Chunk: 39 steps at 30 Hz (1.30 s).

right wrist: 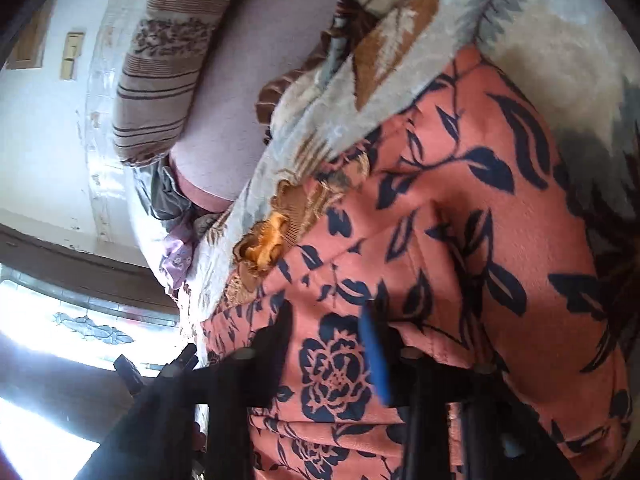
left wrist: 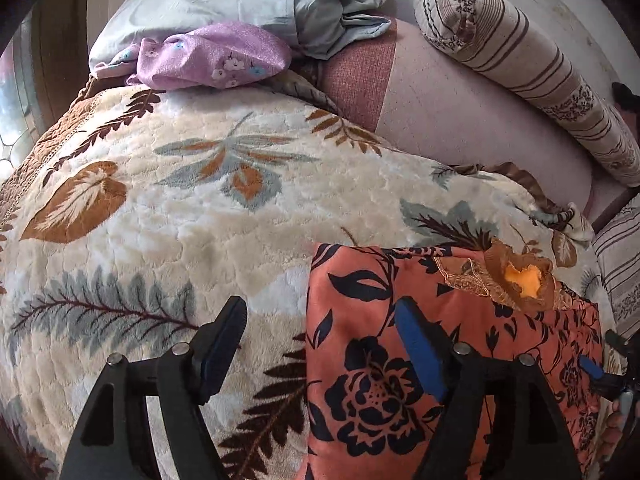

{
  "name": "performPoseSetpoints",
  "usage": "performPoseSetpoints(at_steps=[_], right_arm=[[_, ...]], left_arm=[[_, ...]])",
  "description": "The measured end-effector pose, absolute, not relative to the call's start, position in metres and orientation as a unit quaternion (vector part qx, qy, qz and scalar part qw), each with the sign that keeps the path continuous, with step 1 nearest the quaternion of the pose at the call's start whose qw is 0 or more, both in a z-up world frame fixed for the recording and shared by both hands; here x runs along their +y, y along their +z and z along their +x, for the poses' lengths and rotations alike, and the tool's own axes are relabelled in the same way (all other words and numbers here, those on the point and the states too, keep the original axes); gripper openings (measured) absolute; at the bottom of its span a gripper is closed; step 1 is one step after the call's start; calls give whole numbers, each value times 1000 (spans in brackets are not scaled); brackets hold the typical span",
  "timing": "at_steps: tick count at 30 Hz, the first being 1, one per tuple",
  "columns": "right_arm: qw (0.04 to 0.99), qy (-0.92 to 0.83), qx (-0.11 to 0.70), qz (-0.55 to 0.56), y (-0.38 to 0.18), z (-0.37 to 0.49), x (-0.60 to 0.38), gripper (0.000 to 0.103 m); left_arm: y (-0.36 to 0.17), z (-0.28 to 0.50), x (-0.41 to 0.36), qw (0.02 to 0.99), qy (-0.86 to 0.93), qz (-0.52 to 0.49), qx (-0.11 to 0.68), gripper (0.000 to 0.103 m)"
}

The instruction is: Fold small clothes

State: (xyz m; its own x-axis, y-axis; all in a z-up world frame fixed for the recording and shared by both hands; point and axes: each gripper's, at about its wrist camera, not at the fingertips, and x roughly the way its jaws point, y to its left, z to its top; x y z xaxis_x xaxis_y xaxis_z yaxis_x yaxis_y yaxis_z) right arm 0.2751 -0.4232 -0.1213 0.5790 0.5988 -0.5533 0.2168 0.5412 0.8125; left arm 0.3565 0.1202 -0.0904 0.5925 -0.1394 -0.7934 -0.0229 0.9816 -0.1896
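Observation:
A salmon-orange garment (left wrist: 384, 364) with dark blue flowers lies folded on the leaf-patterned fleece blanket (left wrist: 168, 208); it also fills the right wrist view (right wrist: 460, 240). An orange-brown embroidered patch (left wrist: 520, 276) sits at its far edge. My left gripper (left wrist: 320, 344) is open, its right finger over the garment's left part and its left finger over the blanket. My right gripper (right wrist: 332, 344) is open just above the garment, tilted. Its tip shows at the right edge of the left wrist view (left wrist: 600, 372).
A lilac floral cloth (left wrist: 212, 56) and a pale blue cloth (left wrist: 320, 8) lie at the bed's far end. A striped bolster pillow (left wrist: 520, 60) lies along the right side on a pink sheet (left wrist: 460, 120). A bright window (right wrist: 60, 344) is beyond the bed.

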Motion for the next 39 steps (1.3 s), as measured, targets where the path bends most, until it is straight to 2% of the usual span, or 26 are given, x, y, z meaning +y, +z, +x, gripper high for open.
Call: performPoseSetpoints(at_steps=[1, 3, 7, 10, 12, 13, 14, 18, 21, 24, 25, 27, 32, 39], right_arm=[[756, 135, 428, 476, -120, 277, -423, 99], [764, 137, 426, 464, -121, 287, -423, 96], [762, 111, 435, 468, -113, 298, -431, 96], [799, 135, 391, 437, -87, 296, -427, 97], [792, 97, 425, 427, -106, 302, -430, 97], [784, 86, 439, 430, -120, 305, -434, 92], [784, 83, 429, 440, -122, 301, -437, 90], [814, 111, 408, 399, -83, 273, -418, 92], [804, 147, 423, 390, -86, 246, -398, 92], [782, 138, 473, 382, -126, 239, -394, 89], [782, 137, 455, 403, -129, 235, -400, 87], [782, 108, 449, 419, -111, 224, -404, 89], [839, 102, 428, 321, -54, 167, -405, 90], [822, 29, 479, 307, -62, 57, -470, 90]], left_arm=[[-99, 364, 118, 882, -24, -82, 464, 77], [-125, 376, 117, 860, -3, -71, 505, 78], [-110, 364, 116, 881, 0, -60, 469, 79], [-101, 350, 120, 899, -7, -73, 431, 80], [-124, 363, 117, 879, 11, -42, 475, 80], [-134, 366, 119, 868, 18, -41, 495, 80], [-128, 361, 122, 876, 21, -47, 479, 80], [-93, 323, 126, 897, 10, -56, 439, 80], [-87, 287, 120, 903, -19, -47, 427, 80], [-129, 291, 115, 860, 10, -13, 510, 80], [-133, 291, 118, 858, 13, -24, 513, 81], [-113, 281, 124, 870, 35, -38, 491, 81], [-69, 221, 143, 890, -2, -94, 445, 81], [-77, 115, 177, 862, -41, -170, 475, 81]])
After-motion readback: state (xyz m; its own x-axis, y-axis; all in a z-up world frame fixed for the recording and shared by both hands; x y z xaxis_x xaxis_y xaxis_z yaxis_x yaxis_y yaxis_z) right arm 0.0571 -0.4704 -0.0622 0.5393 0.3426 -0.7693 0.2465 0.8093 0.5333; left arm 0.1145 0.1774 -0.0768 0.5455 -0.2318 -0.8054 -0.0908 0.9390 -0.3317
